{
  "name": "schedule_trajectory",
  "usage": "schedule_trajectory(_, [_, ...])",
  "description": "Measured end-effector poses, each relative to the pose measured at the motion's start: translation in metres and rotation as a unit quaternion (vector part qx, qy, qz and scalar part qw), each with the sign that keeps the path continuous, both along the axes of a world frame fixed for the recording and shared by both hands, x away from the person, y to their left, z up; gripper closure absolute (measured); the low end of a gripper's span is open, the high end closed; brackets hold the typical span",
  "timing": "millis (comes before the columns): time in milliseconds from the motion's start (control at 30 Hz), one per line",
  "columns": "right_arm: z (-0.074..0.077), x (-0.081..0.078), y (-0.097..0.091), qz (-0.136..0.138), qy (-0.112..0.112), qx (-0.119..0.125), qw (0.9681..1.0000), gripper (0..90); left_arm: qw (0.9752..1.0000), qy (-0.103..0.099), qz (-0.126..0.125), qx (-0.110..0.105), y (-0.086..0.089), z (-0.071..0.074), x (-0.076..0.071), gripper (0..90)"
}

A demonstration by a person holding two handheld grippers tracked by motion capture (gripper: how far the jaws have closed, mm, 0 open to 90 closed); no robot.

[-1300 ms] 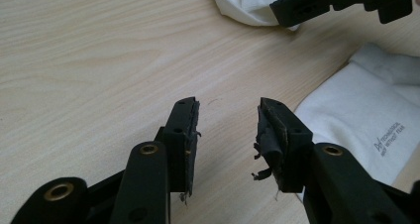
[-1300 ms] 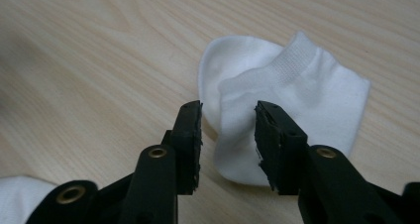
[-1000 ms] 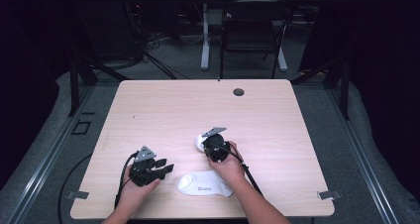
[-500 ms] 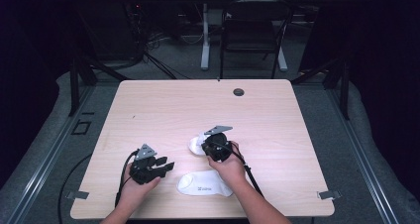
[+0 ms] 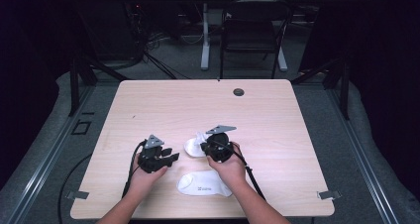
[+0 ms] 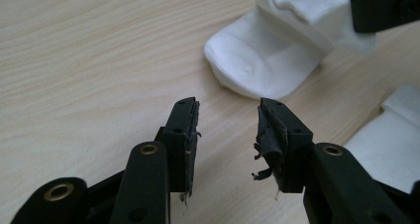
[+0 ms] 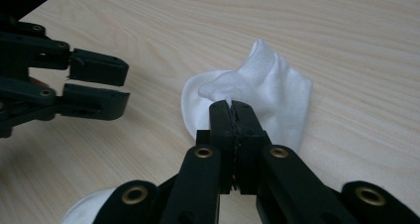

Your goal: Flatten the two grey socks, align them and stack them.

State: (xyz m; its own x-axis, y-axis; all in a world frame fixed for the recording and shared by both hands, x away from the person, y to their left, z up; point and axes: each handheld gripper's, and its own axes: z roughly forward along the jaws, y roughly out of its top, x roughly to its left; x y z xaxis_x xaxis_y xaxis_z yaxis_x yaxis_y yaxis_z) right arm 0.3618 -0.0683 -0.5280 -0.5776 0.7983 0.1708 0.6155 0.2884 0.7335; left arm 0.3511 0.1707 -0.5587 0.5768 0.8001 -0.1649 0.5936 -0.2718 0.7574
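Nearest the person, a flat sock [image 5: 204, 184] is lying on the surface [image 5: 277, 120] close to its front edge, between the two forearms and untouched. Just beyond it, the left gripper [image 5: 171, 157] is hovering with its jaws spread and nothing between them; in the left gripper view that gripper [image 6: 225, 130] is pointing over bare wood toward the rounded toe of the far sock [image 6: 270, 60], which is lying a little ahead of the tips. To its right, the right gripper [image 5: 205, 147] is sitting pressed together on that far sock [image 5: 194, 145], pinching a fold of its cloth; in the right gripper view the right gripper [image 7: 232, 107] is biting a raised bit of fabric near the ribbed cuff, and the sock [image 7: 277, 97] is bunching up around the grip while the rest is resting on the surface. Farther back, a small dark round cap [image 5: 238, 91] is sitting near the far edge.
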Motion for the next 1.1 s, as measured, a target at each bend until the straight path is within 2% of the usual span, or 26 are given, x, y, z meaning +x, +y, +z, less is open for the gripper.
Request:
schedule_trajectory(67, [0.000, -0.001, -0.001, 0.000, 0.003, 0.001, 1.0000, 89.4, 1.0000, 0.005, 0.003, -0.004, -0.003, -0.001, 0.004, 58.5])
schedule_trajectory(167, [-0.001, -0.002, -0.002, -0.002, 0.003, 0.003, 1.0000, 89.4, 1.0000, 0.002, 0.001, 0.005, -0.010, 0.000, 0.010, 58.4])
schedule_trajectory(233, [-0.001, -0.003, -0.003, -0.002, 0.005, 0.003, 1.0000, 89.4, 0.9999, -0.011, -0.002, 0.012, -0.014, 0.003, 0.014, 59.3])
schedule_trajectory(300, [-0.001, -0.003, -0.004, -0.004, 0.004, 0.008, 1.0000, 89.4, 0.9998, -0.015, -0.008, 0.014, -0.019, 0.005, 0.017, 63.1])
schedule_trajectory(367, [0.000, -0.004, -0.006, -0.006, 0.003, 0.007, 1.0000, 89.4, 0.9994, -0.020, -0.008, 0.027, -0.025, 0.006, 0.021, 71.0])
schedule_trajectory(433, [0.001, -0.004, -0.007, -0.006, 0.002, 0.009, 0.9999, 89.4, 0.9993, -0.022, -0.013, 0.026, -0.031, 0.007, 0.023, 78.1])
schedule_trajectory(500, [0.001, -0.004, -0.009, -0.009, 0.001, 0.013, 0.9999, 89.4, 0.9992, -0.016, -0.016, 0.033, -0.036, 0.005, 0.025, 83.2])
schedule_trajectory(633, [0.001, -0.004, -0.012, -0.011, 0.002, 0.016, 0.9998, 89.4, 0.9974, -0.003, -0.025, 0.068, -0.047, -0.004, 0.029, 87.6])
schedule_trajectory(700, [0.002, -0.005, -0.015, -0.013, 0.002, 0.018, 0.9998, 89.4, 0.9964, 0.001, -0.026, 0.081, -0.048, -0.008, 0.030, 87.6])
schedule_trajectory(800, [0.003, -0.005, -0.022, -0.018, -0.002, 0.022, 0.9996, 89.4, 0.9959, 0.001, -0.025, 0.087, -0.048, -0.011, 0.031, 87.5])
schedule_trajectory(1100, [0.004, -0.004, -0.045, -0.044, 0.000, 0.029, 0.9986, 89.5, 0.9964, 0.009, -0.025, 0.080, -0.037, -0.014, 0.027, 87.5])
